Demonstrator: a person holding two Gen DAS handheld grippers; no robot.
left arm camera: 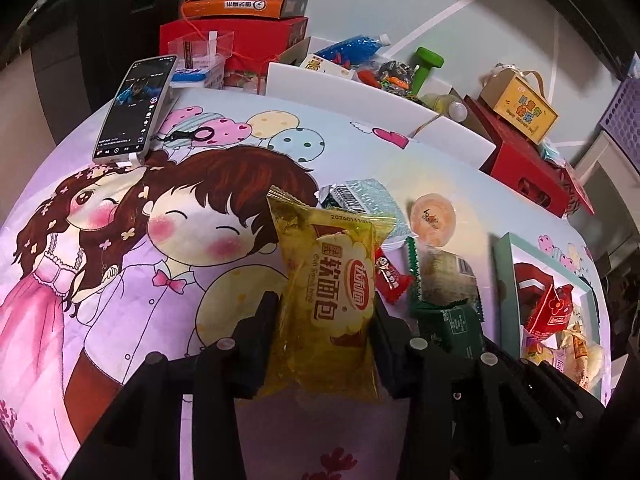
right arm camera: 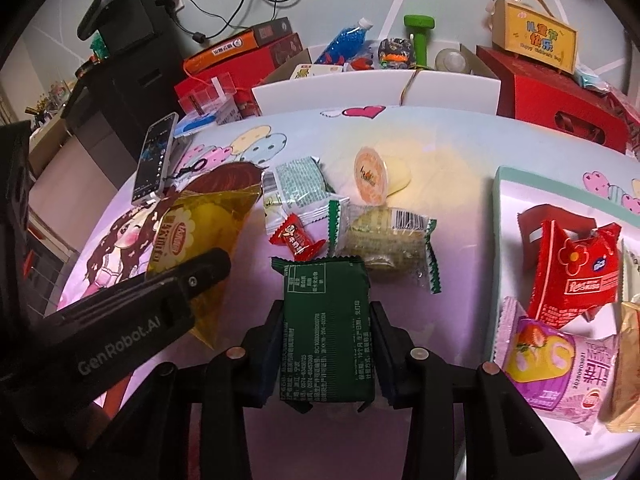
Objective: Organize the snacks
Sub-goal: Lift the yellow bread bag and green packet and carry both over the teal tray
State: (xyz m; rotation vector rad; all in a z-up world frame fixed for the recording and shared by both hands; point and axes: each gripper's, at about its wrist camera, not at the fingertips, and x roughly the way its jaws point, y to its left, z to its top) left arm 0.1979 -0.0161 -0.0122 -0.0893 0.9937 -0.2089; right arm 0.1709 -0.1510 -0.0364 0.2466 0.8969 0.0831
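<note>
A cartoon-printed cloth (left arm camera: 120, 280) covers the worktop, and loose snacks lie on it between the two grippers: a pale green-patterned packet (right arm camera: 298, 184), a small red candy (right arm camera: 298, 238), a clear-wrapped cake with green edges (right arm camera: 386, 242) and a round orange jelly cup (right arm camera: 370, 176). At the right, a mint-rimmed tray (right arm camera: 560, 186) already holds a red pouch (right arm camera: 576, 270), a pink strawberry packet (right arm camera: 556, 364) and a beige packet at its edge. A phone (left arm camera: 134, 106) leans at the far left of the cloth, and behind the worktop stand red boxes (right arm camera: 560, 92), an orange box (left arm camera: 240, 6), a white-walled carton (right arm camera: 376, 88) full of odds and ends with a green dumbbell (right arm camera: 418, 34), and a yellow gift box (right arm camera: 534, 42). The left gripper (left arm camera: 326, 332) points steeply down at the cloth, its jaws pinching the yellow bread packet (left arm camera: 332, 292) by the lower half, so the packet stands out ahead of the fingers. The right gripper (right arm camera: 326, 344) slants down likewise, its jaws pressed on the sides of the dark green packet (right arm camera: 326, 328), printed back uppermost, just short of the loose pile. In the right wrist view the left gripper's black body crosses the lower left, covering part of the yellow bread packet.
</note>
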